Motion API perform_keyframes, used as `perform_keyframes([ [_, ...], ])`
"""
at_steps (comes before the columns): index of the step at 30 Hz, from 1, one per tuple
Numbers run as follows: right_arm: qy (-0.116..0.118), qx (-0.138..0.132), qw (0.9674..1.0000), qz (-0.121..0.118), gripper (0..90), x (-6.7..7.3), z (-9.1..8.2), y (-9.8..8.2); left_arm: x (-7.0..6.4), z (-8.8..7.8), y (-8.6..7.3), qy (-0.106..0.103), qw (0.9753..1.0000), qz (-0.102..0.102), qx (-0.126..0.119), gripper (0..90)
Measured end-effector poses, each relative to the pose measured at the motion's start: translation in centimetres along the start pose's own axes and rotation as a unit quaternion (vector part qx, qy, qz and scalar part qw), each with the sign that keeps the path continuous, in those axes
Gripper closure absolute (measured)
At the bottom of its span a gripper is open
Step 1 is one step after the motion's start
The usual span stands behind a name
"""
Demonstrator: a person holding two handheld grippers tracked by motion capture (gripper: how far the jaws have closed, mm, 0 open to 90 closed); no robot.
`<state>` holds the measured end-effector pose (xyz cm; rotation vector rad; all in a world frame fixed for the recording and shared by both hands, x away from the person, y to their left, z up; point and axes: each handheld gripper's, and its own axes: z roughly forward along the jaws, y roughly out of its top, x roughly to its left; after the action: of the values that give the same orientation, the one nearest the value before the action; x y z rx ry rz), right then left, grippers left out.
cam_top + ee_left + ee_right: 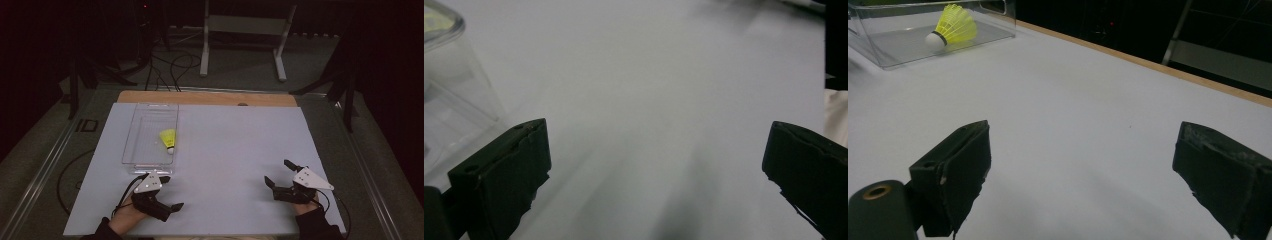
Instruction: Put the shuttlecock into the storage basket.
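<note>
Jaws of the left gripper [169,192] and right gripper [280,173] are being held spread wide, empty, near the white table's [235,145] near edge. The yellow feathered shuttlecock [168,138] is being kept inside the clear rectangular plastic tray [131,142], far-left, just beyond the left gripper.

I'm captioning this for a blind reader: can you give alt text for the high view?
A yellow shuttlecock lies in a clear tray at the left of a white table. Near the front edge, the left gripper and right gripper rest open, empty.
</note>
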<state>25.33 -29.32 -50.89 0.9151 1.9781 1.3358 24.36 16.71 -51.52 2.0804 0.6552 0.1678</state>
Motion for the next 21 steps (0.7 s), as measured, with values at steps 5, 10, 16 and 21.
perform_keyframes([
  [5,0.001,0.0,1.0,-0.001,8.5,0.01,0.05,-0.06,-0.09,0.16,-0.23,0.005,0.9999,0.004,0.012,0.0],
  [10,0.003,0.003,1.0,0.0,8.5,0.03,0.09,-0.1,-0.06,0.02,-0.29,0.015,0.9998,-0.005,0.014,0.0],
  [16,0.003,0.008,1.0,0.0,8.5,0.05,0.19,-0.19,0.22,-0.23,-0.37,0.035,0.999,-0.027,0.003,0.0],
  [21,0.003,0.007,1.0,-0.002,8.5,0.08,0.16,-0.15,0.1,-0.08,-0.49,0.045,0.9987,-0.024,0.01,0.0],
])
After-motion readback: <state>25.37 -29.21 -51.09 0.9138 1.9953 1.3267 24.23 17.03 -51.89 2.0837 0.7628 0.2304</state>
